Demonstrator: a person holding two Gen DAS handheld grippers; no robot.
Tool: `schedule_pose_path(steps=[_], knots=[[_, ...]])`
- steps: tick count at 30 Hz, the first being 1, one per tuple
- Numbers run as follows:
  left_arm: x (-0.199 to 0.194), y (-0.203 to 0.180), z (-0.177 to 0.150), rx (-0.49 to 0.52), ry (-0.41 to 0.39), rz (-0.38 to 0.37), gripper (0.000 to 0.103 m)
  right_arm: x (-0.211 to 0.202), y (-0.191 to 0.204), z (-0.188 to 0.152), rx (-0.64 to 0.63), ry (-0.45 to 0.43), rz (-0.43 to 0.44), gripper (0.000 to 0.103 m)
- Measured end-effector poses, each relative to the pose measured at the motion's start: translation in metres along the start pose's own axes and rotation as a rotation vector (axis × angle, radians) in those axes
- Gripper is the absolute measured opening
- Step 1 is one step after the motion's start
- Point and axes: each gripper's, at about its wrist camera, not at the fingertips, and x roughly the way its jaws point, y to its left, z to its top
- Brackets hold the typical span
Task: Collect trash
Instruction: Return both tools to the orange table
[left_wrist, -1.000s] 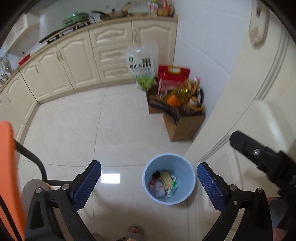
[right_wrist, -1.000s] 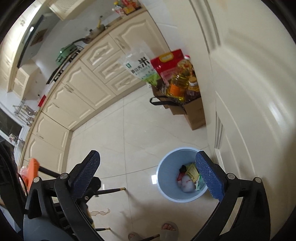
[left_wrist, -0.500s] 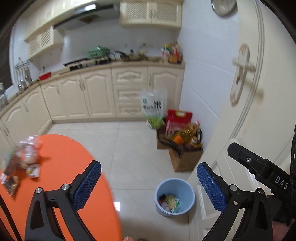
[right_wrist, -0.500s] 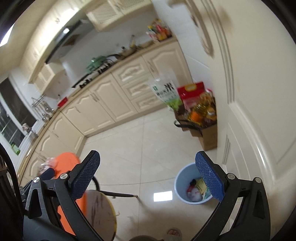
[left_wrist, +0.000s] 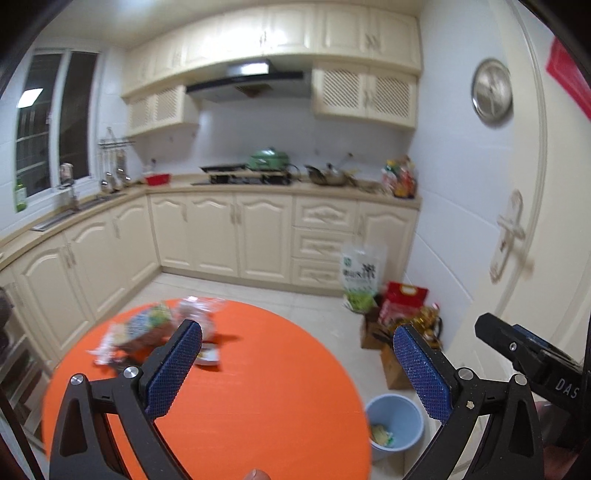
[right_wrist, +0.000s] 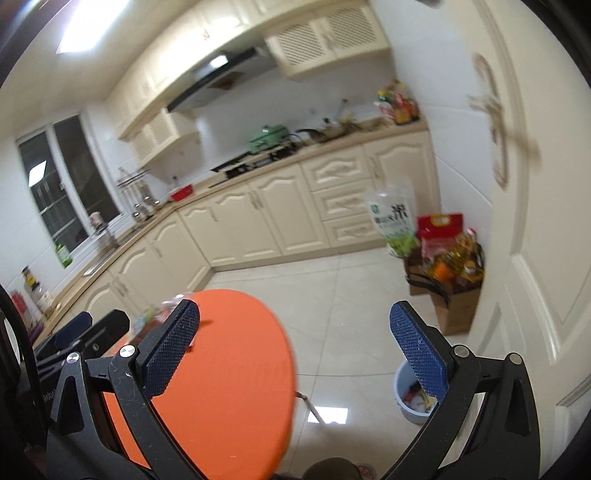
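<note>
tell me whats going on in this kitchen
A person is clearing trash with a two-finger claw in each hand. Both the left claw and the right claw are open and hold nothing. A blurry pile of wrappers lies at the far side of the orange table. The blue bin on the floor beside the table already has some trash in it.
</note>
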Motion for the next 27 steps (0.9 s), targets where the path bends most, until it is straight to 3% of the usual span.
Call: schedule_pose_path(steps=[6, 16, 24, 27], knots=[[-0.074, 0.042, -0.028, -0.053, -0.06, 0.071, 0.102, -0.01, 0.069, -0.007, -0.091, -0.009, 0.065, 0.103], [-0.165, 0.073, -0.077, -0.122, -0.14, 0.207, 0.102, -0.017, 0.169, -0.031, -0.233, -0.007, 0.153, 0.103], [-0.205, 0.079, -0.118, -0.172, -0.139, 0.301, 0.102, -0.014, 0.21, -0.05, -0.307, 0.004, 0.165, 0.103], [-0.205, 0.084, -0.119, -0.201, -0.119, 0.313, 0.102, -0.007, 0.214, -0.053, -0.319, 0.015, 0.163, 0.103]])
